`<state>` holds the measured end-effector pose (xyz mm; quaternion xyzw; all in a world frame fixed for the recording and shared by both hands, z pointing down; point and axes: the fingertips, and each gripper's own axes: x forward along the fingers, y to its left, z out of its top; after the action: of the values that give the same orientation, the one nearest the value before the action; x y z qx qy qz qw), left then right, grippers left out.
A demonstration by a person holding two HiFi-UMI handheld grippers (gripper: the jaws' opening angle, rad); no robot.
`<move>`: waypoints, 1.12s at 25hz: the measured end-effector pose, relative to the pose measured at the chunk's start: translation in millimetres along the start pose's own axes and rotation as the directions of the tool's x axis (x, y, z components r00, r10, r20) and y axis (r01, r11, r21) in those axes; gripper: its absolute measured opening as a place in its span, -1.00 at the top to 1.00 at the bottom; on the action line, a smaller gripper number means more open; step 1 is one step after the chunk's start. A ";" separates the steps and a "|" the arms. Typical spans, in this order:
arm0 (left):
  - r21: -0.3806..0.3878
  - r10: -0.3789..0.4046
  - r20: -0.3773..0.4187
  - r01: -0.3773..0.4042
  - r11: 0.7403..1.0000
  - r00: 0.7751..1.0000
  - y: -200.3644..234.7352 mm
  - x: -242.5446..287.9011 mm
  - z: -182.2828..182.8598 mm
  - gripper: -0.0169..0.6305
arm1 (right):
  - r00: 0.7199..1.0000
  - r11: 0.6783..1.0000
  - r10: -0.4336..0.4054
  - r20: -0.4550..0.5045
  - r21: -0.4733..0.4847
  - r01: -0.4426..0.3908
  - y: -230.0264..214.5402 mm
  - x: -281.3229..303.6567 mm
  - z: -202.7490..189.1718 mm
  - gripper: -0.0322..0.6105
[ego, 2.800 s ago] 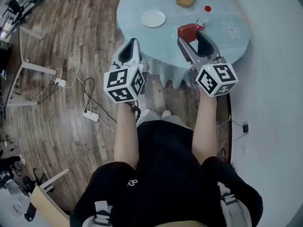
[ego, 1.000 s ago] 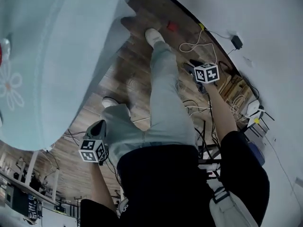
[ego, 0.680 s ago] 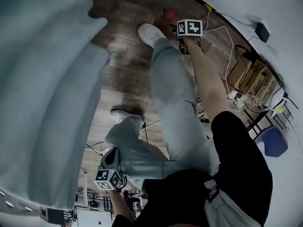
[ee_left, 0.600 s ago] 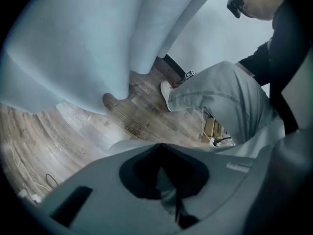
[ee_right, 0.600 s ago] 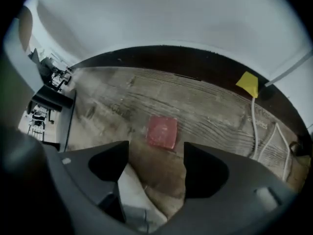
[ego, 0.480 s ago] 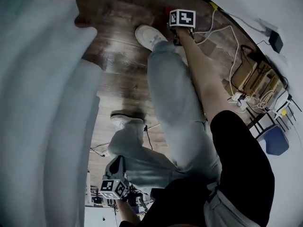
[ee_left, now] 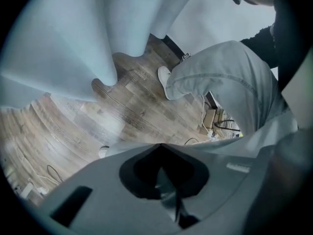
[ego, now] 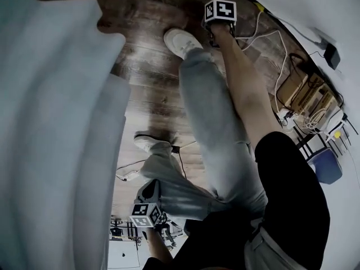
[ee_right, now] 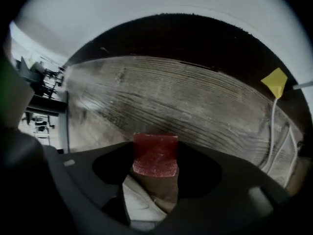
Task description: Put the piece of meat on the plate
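Observation:
The red piece of meat lies on the wooden floor, close to a dark skirting board. My right gripper points down at it, and its jaws have just been closing with the meat between them, touching both of its sides. In the head view only this gripper's marker cube shows, next to a white shoe. My left gripper is shut and holds nothing; it hangs low beside the person's bent legs. No plate is in view.
The pale blue tablecloth hangs down along the left. The person's legs in light trousers cross the middle. Cables and a power strip lie by the wall on the right. A yellow tag lies near a white cable.
Earlier both grippers were over the table with the meat in the right one. The view has since swung down to the floor, and the right gripper has dropped to the meat by the shoe.

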<state>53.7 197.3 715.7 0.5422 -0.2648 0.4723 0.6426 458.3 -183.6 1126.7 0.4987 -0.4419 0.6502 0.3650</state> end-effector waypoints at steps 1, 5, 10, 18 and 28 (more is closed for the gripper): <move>0.014 -0.002 -0.024 0.003 1.000 1.000 -3.2 1.2 -3.3 0.95 | 0.998 0.998 0.059 0.013 -0.002 -0.059 8.4 -8.7 -2.1 0.01; 0.094 -0.047 -0.055 0.052 0.994 0.997 -36.1 -9.7 -24.6 0.95 | 0.932 0.936 0.350 0.096 -0.075 -0.343 65.7 -86.2 -13.3 0.02; 0.276 -0.153 0.147 0.108 0.955 0.977 -92.3 -66.3 -16.5 0.95 | 0.770 0.703 0.638 0.001 -0.408 -0.582 183.6 -269.8 -66.2 0.01; 0.473 -0.661 0.728 0.565 0.676 0.182 -156.2 -362.5 -9.2 0.57 | 0.415 0.051 0.876 -0.245 -0.809 -0.586 446.9 -698.7 -306.4 0.01; 0.791 -0.709 0.433 0.612 0.003 -0.556 -155.2 -677.7 -148.7 0.18 | 0.039 -0.721 0.656 -0.754 -0.640 -0.266 640.4 -978.9 -603.4 0.01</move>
<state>-113.5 126.6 28.2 0.7206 -0.0617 -0.5071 0.4687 -93.4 130.2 -26.3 -0.2608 -0.9567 0.1110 -0.0663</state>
